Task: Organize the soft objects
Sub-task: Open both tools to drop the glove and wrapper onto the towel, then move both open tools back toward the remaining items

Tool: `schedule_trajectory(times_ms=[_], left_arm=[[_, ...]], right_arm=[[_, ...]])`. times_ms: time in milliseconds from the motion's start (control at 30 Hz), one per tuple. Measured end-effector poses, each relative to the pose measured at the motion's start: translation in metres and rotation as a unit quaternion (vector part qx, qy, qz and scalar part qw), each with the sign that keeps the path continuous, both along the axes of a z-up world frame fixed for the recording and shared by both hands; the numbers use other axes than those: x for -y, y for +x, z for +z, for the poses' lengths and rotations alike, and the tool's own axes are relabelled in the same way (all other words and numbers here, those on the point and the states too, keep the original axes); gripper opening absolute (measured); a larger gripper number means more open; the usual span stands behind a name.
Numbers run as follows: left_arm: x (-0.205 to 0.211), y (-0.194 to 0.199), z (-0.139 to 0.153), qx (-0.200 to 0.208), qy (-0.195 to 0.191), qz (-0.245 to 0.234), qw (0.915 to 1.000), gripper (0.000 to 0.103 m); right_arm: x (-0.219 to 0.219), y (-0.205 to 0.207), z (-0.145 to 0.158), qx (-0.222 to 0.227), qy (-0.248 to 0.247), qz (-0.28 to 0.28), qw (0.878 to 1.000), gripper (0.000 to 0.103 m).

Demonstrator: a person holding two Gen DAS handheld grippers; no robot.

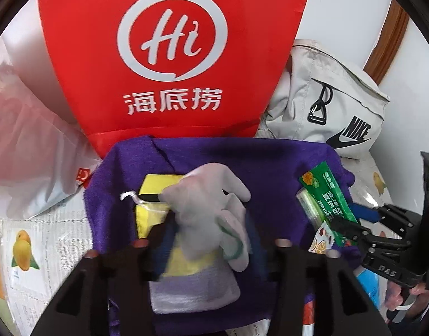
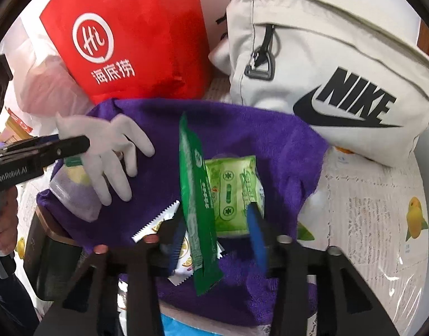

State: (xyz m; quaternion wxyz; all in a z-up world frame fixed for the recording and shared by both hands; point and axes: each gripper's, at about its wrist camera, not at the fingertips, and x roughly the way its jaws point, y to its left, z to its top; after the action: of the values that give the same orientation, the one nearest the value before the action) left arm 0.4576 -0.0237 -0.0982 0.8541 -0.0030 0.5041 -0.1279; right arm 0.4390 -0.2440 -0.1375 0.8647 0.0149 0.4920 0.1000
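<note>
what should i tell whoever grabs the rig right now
Left gripper: open, straddling the grey glove on the purple towel.
Right gripper: open, straddling the long green sachet, light green packet beside it.
Glove lies over a yellow-and-lilac pouch.
Red Haidilao bag and Nike backpack stand behind.
Done: items lie on the towel.
Left: sorting; destination unclear.

A white wall [image 1: 351,19] stands at the back, and a strip of brown wooden trim [image 1: 388,36] runs up it at the right side. In front of that wall the table is covered by a clear plastic sheet over a printed cloth [image 2: 368,218], pale with fine newspaper-like text and scattered yellow fruit with green leaves. The light is even and bright, with soft shadows on the cloth nearest the wall
</note>
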Motion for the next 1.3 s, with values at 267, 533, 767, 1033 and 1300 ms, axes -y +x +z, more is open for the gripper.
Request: schedule_trajectory(times_ms=[267, 533, 767, 1033, 1300], left_arm=[[0.000, -0.016, 0.015, 0.017, 0.033, 0.009, 0.9993, 0.066], [-0.005, -0.052, 0.043, 0.065, 0.029, 0.004, 0.9975, 0.066], [-0.010, -0.088, 0.061, 0.066, 0.023, 0.025, 0.9972, 0.066], [-0.025, -0.134, 0.072, 0.048, 0.020, 0.051, 0.9973, 0.066], [-0.022, -0.192, 0.082, 0.067, 0.009, 0.032, 0.9972, 0.066]], right_arm=[[-0.004, -0.014, 0.017, 0.015, 0.003, 0.006, 1.000, 0.049], [-0.002, -0.042, 0.039, 0.030, 0.012, -0.002, 0.999, 0.049], [-0.010, -0.088, 0.067, 0.057, 0.021, 0.000, 0.998, 0.049], [-0.016, -0.135, 0.077, 0.057, 0.030, -0.005, 0.998, 0.049], [-0.014, -0.184, 0.074, 0.045, 0.036, -0.005, 0.998, 0.049]])
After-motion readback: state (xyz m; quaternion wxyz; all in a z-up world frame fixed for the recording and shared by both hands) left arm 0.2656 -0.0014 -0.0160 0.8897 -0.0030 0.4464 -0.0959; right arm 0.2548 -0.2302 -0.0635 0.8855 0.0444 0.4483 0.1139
